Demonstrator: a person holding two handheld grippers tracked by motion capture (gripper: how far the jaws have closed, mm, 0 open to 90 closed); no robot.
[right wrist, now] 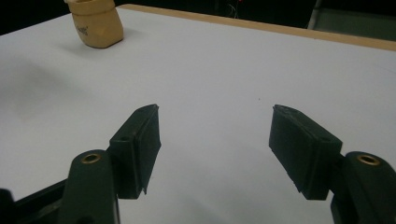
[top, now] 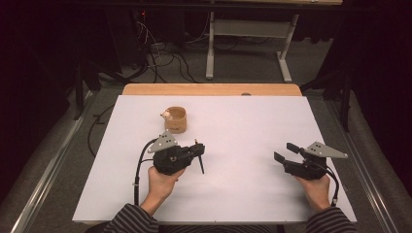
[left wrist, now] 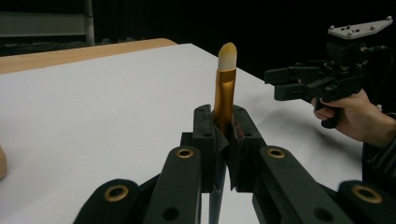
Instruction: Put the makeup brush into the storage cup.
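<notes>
L gripper clenched on a makeup brush, gold ferrule & pale bristles up (handle below), near-left on the white table. R gripper near-right, jaws apart, nothing between. Wooden cup just beyond L.

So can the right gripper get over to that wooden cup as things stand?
Probably yes: the right gripper is open and holds nothing, and bare table lies between it and the wooden cup.
</notes>
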